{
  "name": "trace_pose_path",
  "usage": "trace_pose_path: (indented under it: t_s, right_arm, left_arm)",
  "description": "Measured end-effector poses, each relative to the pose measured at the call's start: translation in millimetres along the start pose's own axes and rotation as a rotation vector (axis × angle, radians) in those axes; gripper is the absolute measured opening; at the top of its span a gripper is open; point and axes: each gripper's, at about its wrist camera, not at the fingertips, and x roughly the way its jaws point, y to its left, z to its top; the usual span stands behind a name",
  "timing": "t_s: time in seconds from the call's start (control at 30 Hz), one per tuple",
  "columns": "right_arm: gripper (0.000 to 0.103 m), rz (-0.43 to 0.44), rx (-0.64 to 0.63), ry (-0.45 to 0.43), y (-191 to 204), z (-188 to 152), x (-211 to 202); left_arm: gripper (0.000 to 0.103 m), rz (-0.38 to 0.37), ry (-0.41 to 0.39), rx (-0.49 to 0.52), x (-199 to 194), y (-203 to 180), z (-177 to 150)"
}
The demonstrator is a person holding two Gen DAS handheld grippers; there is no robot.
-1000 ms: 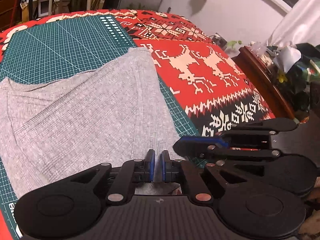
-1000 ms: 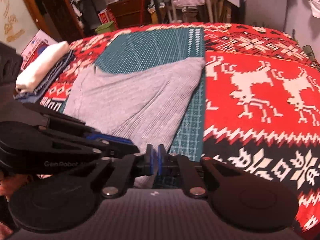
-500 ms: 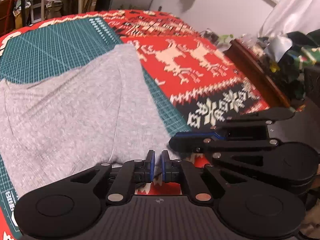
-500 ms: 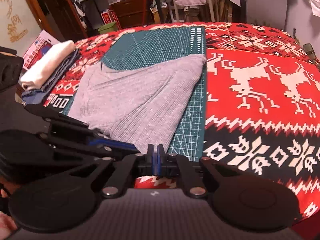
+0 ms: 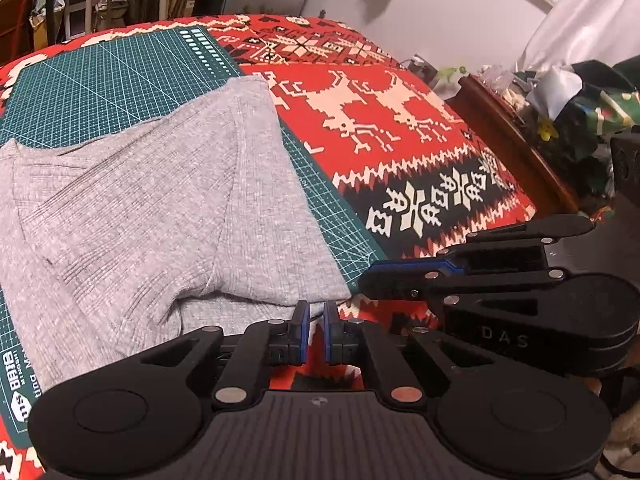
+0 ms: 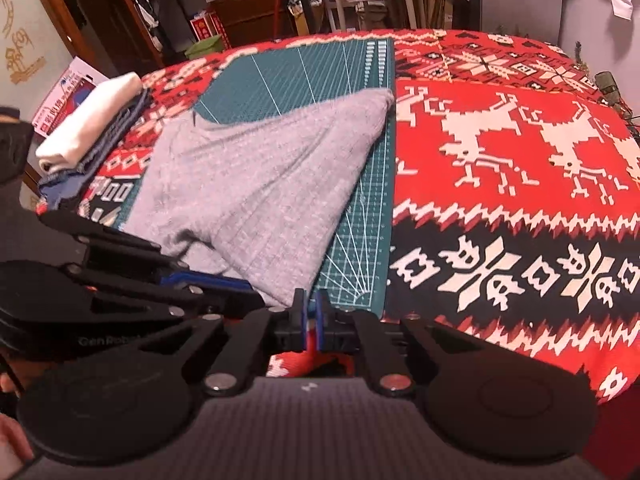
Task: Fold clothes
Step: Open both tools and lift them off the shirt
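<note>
A grey ribbed garment (image 5: 140,208) lies spread over the green cutting mat (image 5: 100,80), and its near hem reaches the table's front edge. My left gripper (image 5: 316,316) is shut on that hem, with a thin strip of grey fabric between its blue pads. My right gripper (image 6: 310,312) is shut at the garment's (image 6: 248,184) near right corner, pads almost touching. From the left wrist it shows side-on, the right gripper (image 5: 366,280) with its tip at the corner. The two grippers sit close together, and the fabric puckers into a ridge just ahead of them.
A red patterned cloth (image 5: 380,112) covers the table under the mat. A stack of folded clothes (image 6: 92,120) lies at the far left. A wooden cabinet with clutter (image 5: 516,148) stands off the right edge. Part of a hand (image 6: 8,400) shows at the lower left.
Both grippers have drawn back toward the table's near edge, and the garment's hem has come with them. The cloth now bunches slightly in front of the fingers.
</note>
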Motion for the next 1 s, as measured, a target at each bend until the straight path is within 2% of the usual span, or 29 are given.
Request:
trace_pose_path:
  t_s: [0.03,0.17,0.27,0.33,0.43,0.53,0.63,0.77,0.93,1.0]
  right_arm:
    - [0.020,0.002,0.001,-0.008,1,1,-3]
    - [0.033,0.000,0.015,-0.038,1,7,-14]
    - [0.049,0.009,0.027,-0.046,-1,11,-20]
    - [0.064,0.011,0.019,-0.047,-1,13,-22]
    - [0.075,0.017,-0.008,-0.050,5,18,-26]
    - [0.088,0.034,-0.027,-0.060,12,24,-31]
    - [0.101,0.050,-0.063,-0.068,19,30,-36]
    - [0.102,0.048,-0.117,-0.083,30,38,-45]
    - [0.102,-0.024,-0.176,-0.085,42,45,-48]
    - [0.102,-0.032,-0.189,-0.076,44,48,-48]
  left_arm:
    - [0.007,0.000,-0.003,-0.001,-1,-1,-1]
    - [0.022,0.017,-0.037,-0.016,-14,-1,0]
    - [0.036,0.028,-0.059,-0.050,-25,6,0]
    - [0.042,0.031,-0.067,-0.078,-32,11,-1]
    - [0.052,0.054,-0.083,-0.092,-45,17,-3]
    - [0.061,0.086,-0.100,-0.096,-58,22,-3]
    - [0.066,0.161,-0.108,-0.090,-71,25,-2]
    - [0.073,0.243,-0.142,-0.064,-90,30,-4]
    - [0.082,0.408,-0.150,-0.010,-100,33,-9]
    - [0.083,0.439,-0.143,0.011,-100,34,-10]
